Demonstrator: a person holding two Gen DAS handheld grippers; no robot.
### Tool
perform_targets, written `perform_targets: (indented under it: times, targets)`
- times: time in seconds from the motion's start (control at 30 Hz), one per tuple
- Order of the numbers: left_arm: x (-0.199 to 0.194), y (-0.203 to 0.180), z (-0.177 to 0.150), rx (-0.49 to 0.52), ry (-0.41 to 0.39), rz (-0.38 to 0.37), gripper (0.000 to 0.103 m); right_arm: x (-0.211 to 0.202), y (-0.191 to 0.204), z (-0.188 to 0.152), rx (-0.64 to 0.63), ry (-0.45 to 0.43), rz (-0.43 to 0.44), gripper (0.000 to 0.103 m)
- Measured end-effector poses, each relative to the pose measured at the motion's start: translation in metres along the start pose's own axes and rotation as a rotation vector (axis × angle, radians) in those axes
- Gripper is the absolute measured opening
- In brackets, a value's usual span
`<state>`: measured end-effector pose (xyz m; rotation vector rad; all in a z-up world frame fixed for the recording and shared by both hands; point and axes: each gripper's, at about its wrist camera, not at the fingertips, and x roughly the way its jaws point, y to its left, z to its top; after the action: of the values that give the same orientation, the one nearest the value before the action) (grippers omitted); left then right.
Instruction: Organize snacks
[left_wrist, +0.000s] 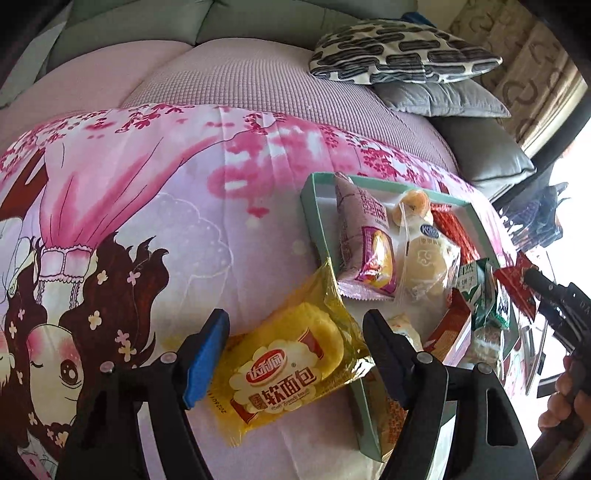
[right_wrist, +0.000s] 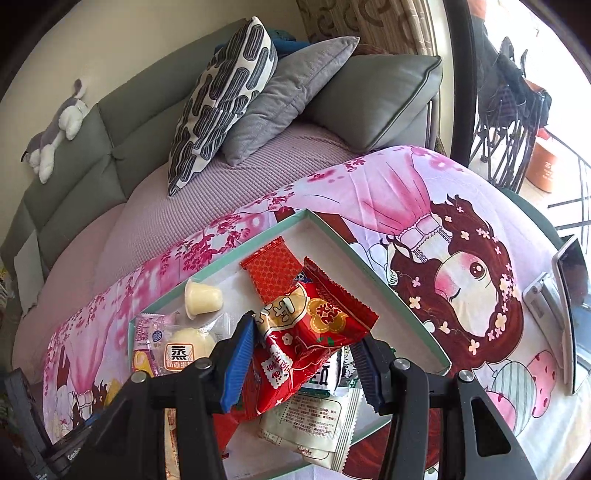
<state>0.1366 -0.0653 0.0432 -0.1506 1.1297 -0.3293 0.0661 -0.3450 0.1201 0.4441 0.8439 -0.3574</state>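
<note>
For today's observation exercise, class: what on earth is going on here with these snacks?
A person with a handheld gripper in each hand is sorting snacks into a shallow green tray on a pink cartoon cloth. The right gripper is shut on a red snack packet above the tray. The left gripper stands open around a yellow bread packet lying half over the tray's edge.

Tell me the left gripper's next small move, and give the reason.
Probably ease the left gripper down and close on the yellow bread packet: its jaws stand open on either side of it, and the packet lies half over the tray's rim, not fully inside.
</note>
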Motion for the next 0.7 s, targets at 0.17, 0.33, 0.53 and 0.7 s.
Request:
perform_targets:
  times: [0.17, 0.33, 0.53, 0.7]
  targets:
    - [0.012, -0.006, -0.005, 0.044, 0.034, 0.04, 0.068, 0.003, -0.01, -0.001, 0.012, 0.014, 0.005, 0.054]
    - [0.011, -0.01, -0.009, 0.048, 0.028, 0.006, 0.048, 0.005, -0.016, 0.0, 0.026, 0.017, 0.021, 0.054]
    - [0.007, -0.02, -0.011, 0.072, 0.008, 0.013, 0.032, 0.006, -0.019, 0.0, 0.037, 0.019, 0.04, 0.054]
    - [-0.007, -0.027, -0.009, 0.101, -0.021, 0.046, 0.023, 0.006, -0.022, 0.001, 0.047, 0.021, 0.054, 0.054]
